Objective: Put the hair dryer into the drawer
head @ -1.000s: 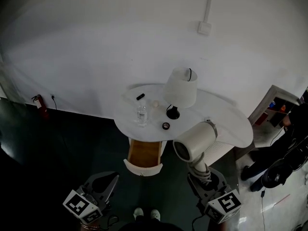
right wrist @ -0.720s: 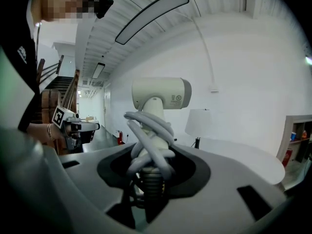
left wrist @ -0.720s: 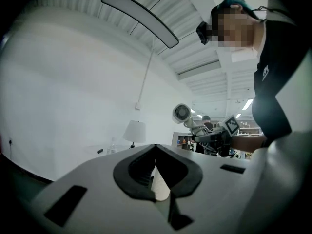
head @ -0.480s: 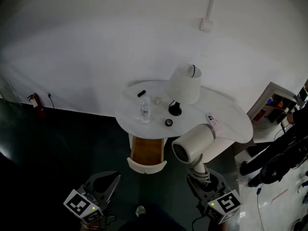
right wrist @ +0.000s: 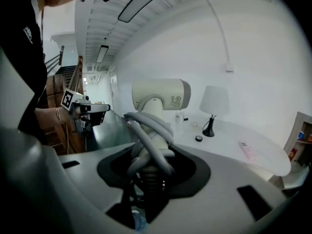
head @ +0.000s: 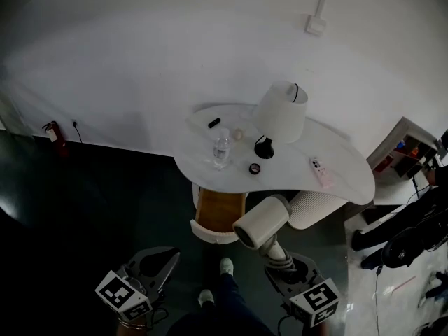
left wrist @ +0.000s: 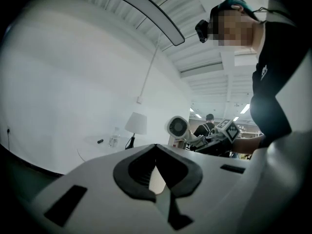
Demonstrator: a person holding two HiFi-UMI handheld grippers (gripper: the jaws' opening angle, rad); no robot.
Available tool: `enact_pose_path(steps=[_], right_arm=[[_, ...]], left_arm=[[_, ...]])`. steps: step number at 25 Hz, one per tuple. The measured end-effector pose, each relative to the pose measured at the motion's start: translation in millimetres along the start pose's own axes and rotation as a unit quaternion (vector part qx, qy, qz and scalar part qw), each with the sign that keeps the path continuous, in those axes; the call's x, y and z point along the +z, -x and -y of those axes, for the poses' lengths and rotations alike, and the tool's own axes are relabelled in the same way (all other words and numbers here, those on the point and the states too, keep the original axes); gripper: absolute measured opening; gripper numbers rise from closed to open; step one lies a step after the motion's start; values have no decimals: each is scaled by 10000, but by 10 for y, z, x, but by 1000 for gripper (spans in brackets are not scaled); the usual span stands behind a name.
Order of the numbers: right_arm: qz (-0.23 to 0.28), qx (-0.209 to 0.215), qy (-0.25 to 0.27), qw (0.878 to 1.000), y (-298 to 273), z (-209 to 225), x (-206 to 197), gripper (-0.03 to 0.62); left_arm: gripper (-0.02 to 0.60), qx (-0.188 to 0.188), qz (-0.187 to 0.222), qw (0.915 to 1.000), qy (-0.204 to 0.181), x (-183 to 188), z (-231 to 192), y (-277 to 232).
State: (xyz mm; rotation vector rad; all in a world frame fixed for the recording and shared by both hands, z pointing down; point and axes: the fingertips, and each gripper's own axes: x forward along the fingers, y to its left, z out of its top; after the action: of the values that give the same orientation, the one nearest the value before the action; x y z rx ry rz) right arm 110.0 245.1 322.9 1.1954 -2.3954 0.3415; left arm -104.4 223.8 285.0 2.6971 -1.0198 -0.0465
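White table [head: 339, 180] filled centre-right of the head view, with a lamp [head: 281, 110] on it. Open drawer [head: 218, 214] stuck out under its near edge. Hair dryer [head: 260, 221] was lower centre, just right of the drawer, its handle clamped in the right gripper [head: 283, 270]. Left gripper [head: 159, 263] was lower left, jaws apart, empty.

The hair dryer [head: 260, 222] is a cream-white, fat-barrelled one. It is held off the floor by the right gripper [head: 282, 263], whose jaws are clamped low on its handle. Its grey cord is wound in loops round that handle. The barrel lies roughly level, its round grilled end turned toward the person's left, just beside the drawer [head: 210, 234]. The drawer stands pulled out from under the white tabletop [head: 350, 180], white-fronted, with its wooden inside showing.
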Motion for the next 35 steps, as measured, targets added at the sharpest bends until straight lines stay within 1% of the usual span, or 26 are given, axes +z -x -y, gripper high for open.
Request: enact_pose_path(steps=[4,7,11,14,19,23,26,31,35], right_arm=[[-528,226,86,9983,-139,-1,-201,184],[-829,442,157,9955,-249,3,-337,184],[-1186,820,151,9894,-426,41,-496,184],[-1444,1023,223,9840,-534,124,-585,184],[-1764,1404,270,9739,-751,299,-649,184],[-2098,1718,306,9620,-898,449,-749,184],[-2271,1850,333,9555,-1006,541,-806,184],[-2441,2150,37,9456,-1151,653,-897,184],[-2623,2280,-17,9377,-1197,758,-914,184]], left_arm=[[8,119,-119,9998,134,-140,-70,-11],[8,209,-215,9993,242,-258,-154,-33],[8,356,-353,9981,358,-412,-282,-115],[8,392,-321,9978,438,-470,-339,-232],[8,450,-312,9973,493,-523,-488,-454],[8,648,-415,9940,771,-600,-624,-601],[8,709,-404,9934,801,-599,-694,-714],[8,807,-442,9922,835,-618,-769,-883],[8,806,-520,9916,872,-627,-787,-1015]])
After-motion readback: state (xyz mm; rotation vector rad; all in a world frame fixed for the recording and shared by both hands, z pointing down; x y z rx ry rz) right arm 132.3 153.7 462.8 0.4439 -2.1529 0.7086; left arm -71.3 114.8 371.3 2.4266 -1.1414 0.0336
